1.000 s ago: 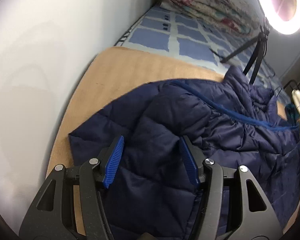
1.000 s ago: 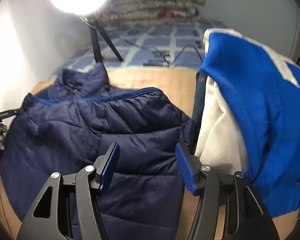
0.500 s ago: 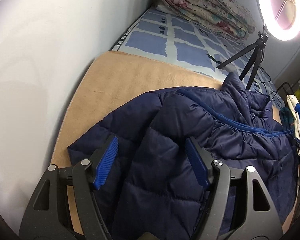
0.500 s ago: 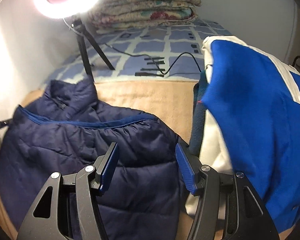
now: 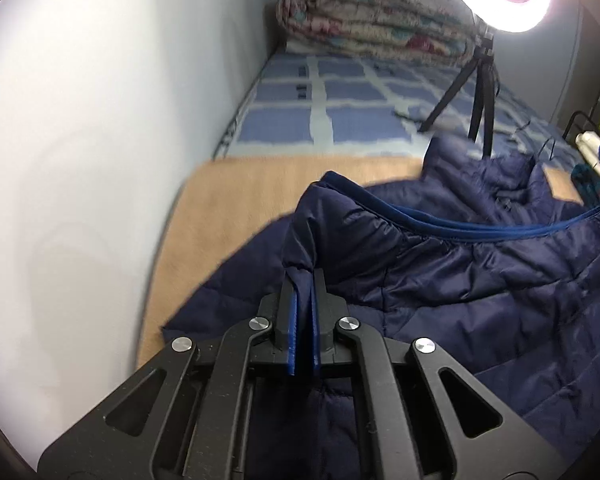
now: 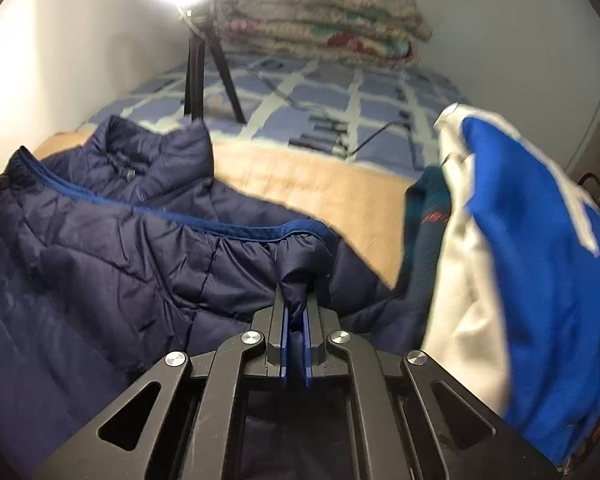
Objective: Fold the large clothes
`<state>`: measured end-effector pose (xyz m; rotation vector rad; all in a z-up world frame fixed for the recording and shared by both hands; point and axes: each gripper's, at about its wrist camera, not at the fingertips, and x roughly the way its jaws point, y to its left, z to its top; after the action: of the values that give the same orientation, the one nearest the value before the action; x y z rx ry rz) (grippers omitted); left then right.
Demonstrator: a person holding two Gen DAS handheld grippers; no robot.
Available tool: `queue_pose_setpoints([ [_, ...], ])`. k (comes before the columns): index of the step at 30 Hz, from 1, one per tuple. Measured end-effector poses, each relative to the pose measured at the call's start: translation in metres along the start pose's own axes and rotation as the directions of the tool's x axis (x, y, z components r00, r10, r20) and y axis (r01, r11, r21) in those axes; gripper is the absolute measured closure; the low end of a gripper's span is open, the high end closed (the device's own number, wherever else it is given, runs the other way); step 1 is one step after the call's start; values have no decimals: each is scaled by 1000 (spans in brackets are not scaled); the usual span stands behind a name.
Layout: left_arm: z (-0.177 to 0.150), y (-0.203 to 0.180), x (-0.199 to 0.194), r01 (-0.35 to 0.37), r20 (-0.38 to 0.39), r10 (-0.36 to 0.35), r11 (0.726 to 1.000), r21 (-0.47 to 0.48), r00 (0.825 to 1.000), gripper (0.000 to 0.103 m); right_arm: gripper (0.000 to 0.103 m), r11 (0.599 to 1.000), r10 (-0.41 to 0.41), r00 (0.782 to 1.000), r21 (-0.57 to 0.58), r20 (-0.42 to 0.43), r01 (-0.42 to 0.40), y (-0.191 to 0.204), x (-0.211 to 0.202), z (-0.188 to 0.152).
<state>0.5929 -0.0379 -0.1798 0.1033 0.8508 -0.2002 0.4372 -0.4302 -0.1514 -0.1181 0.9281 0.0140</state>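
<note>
A navy quilted puffer jacket (image 5: 460, 280) lies on a tan blanket (image 5: 236, 200) spread over the bed. Its blue-trimmed hem edge is folded up across the body. My left gripper (image 5: 303, 280) is shut on the left corner of that folded edge, with fabric pinched between the blue pads. In the right wrist view the same jacket (image 6: 100, 260) fills the left and centre. My right gripper (image 6: 296, 292) is shut on the right corner of the folded edge, a bunch of fabric rising between its pads.
A ring light on a black tripod (image 5: 484, 92) stands just behind the jacket's collar. A folded floral quilt (image 5: 380, 20) lies at the bed's far end on a blue checked sheet (image 6: 320, 96). Blue and white clothes (image 6: 532, 260) are piled at the right. A wall (image 5: 80, 140) runs along the left.
Both grippers went from open over the jacket to shut on its folded edge. Both lifted slightly, pulling the pinched corners up.
</note>
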Motion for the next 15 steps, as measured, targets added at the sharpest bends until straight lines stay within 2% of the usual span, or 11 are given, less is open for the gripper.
queue_pose_setpoints([
  [7, 36, 8, -12, 0, 77, 4, 999, -50, 997, 100, 100, 995, -102, 989, 21, 106, 100, -9, -21, 32],
  [11, 56, 7, 12, -23, 75, 29, 997, -79, 997, 101, 100, 989, -147, 983, 44, 106, 144, -15, -5, 50],
  [15, 56, 3, 48, -70, 36, 73, 994, -85, 997, 101, 100, 983, -184, 981, 37, 69, 182, -11, 27, 55],
])
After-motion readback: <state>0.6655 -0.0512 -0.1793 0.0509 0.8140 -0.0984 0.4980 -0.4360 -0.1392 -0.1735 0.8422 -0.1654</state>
